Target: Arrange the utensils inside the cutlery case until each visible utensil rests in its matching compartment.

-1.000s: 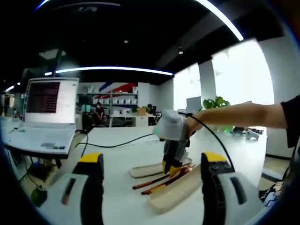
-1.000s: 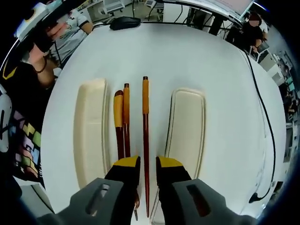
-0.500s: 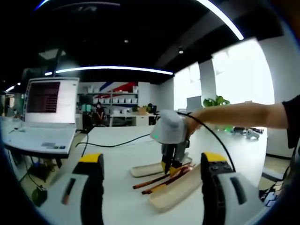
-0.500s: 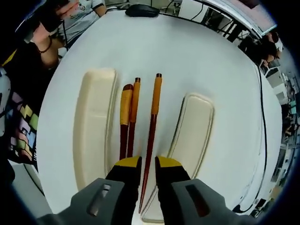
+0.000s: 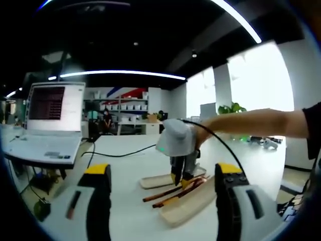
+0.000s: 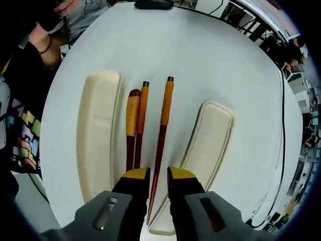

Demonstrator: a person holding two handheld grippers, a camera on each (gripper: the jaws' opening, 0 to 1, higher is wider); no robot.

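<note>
The right gripper (image 6: 152, 179), seen in its own view, has its yellow-tipped jaws drawn close around the dark lower shaft of a single chopstick (image 6: 161, 141), which runs up between them and tilts slightly to the right, its orange handle end pointing away across the white table (image 6: 200, 55). Just left of it lie two more utensils side by side and touching: a second chopstick (image 6: 141, 120) and a spoon handle (image 6: 131, 123), both with orange upper ends and dark red shafts, their lower ends hidden behind the jaws. That makes three utensils in all, lying on the tabletop between two cream-coloured case halves: the left tray (image 6: 98, 130) and the right tray (image 6: 210, 135), neither holding anything. In the left gripper view, the left gripper (image 5: 163, 188) hangs apart from the work with its jaws spread wide and nothing between them, looking across the table at the right gripper (image 5: 179, 176) lowered over the utensils, held by a person's hand (image 5: 200, 131). An open laptop (image 5: 47, 125) sits at the far left of the table, with a black cable (image 5: 125, 153) trailing across the surface.
</note>
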